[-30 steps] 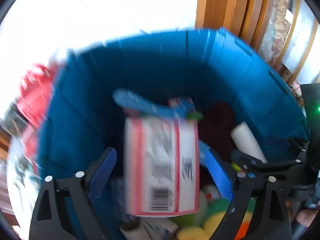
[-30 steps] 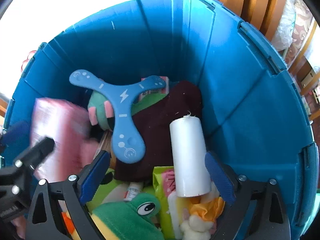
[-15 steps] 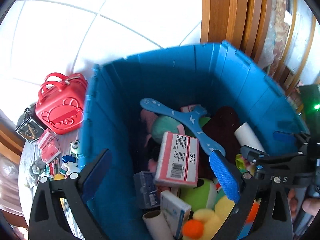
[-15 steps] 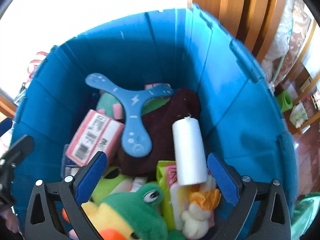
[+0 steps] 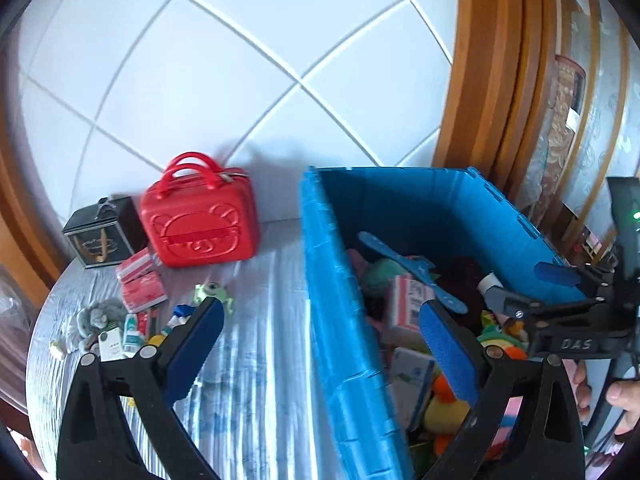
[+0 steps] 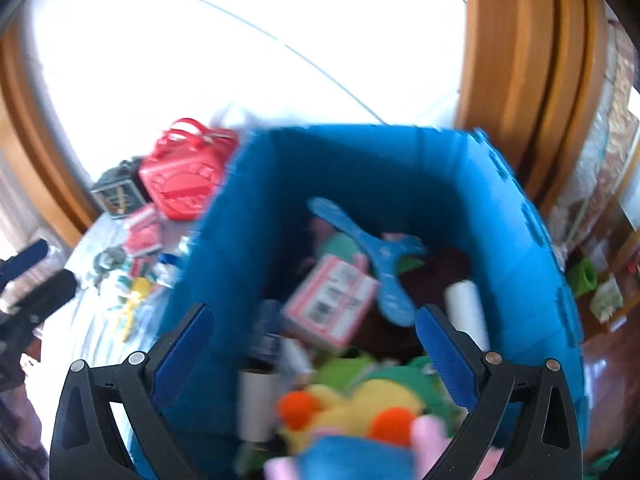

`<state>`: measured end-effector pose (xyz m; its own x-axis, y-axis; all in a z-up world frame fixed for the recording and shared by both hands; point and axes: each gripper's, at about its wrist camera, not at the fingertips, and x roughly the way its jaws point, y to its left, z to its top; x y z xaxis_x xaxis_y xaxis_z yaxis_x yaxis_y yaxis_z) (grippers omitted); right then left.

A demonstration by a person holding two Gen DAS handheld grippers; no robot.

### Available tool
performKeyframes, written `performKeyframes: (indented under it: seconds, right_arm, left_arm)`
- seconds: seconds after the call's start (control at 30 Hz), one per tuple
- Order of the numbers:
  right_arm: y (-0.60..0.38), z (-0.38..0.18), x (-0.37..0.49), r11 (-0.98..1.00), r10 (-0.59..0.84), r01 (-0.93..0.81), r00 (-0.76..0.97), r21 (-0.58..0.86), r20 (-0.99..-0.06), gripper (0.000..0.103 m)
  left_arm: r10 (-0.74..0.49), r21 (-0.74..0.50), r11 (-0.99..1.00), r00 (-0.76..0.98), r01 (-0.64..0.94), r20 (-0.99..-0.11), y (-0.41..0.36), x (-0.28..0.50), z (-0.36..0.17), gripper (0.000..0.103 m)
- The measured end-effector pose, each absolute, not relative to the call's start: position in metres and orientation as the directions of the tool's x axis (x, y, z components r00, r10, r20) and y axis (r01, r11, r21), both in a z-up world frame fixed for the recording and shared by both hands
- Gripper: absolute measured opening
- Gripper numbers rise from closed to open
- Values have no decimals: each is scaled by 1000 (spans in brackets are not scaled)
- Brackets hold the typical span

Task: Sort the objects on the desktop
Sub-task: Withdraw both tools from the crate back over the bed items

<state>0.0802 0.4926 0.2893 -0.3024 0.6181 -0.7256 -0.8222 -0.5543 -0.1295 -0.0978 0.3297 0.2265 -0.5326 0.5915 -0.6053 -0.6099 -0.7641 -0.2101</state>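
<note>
A blue crate [image 5: 344, 320] [image 6: 400, 168] stands on the table, full of toys. In it lie a pink barcoded box [image 5: 406, 300] [image 6: 332, 300], a blue boomerang [image 5: 404, 264] [image 6: 376, 256] and a white roll [image 6: 466, 312]. My left gripper [image 5: 320, 328] is open and empty above the crate's left wall. My right gripper [image 6: 312, 340] is open and empty above the crate; it also shows at the right of the left wrist view [image 5: 560, 292]. Small items [image 5: 132, 320] lie on the table to the left.
A red bear-face case [image 5: 200, 224] [image 6: 182, 180] and a dark lantern box [image 5: 100, 236] stand at the table's back left, with red packets [image 5: 140, 284] in front. A wooden frame [image 5: 480, 80] rises behind the crate. The right wrist view is blurred.
The pink box has left my left gripper and lies in the crate. Both grippers have pulled back and up; the left one has swung left, bringing the table into view.
</note>
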Motion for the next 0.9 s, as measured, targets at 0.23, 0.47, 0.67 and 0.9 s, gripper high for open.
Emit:
performKeyframes:
  seconds: [0.23,0.47,0.67,0.9]
  right_arm:
    - [398,287,11,-604,638,-788,-388,-120,-665,103]
    - [322,256,-79,-589,664,-803,-420,-88,-619,103]
    - [313,189,-144,-558,616,-829,-392,-27,-683,103]
    - [332,107,-185,-532,538,-846,-300,-41,-788,103]
  left_arm:
    - [568,-203,-792,-572,-576,-591,224,-134,194,99]
    - [569,-191,-794,-595,-577,-567,100,-190,152,99]
    - [521,-191,-819,-562,-541,-642,29,-244,92,99]
    - [493,-230,-845,-537,-482,-684,-6,-284,26,99]
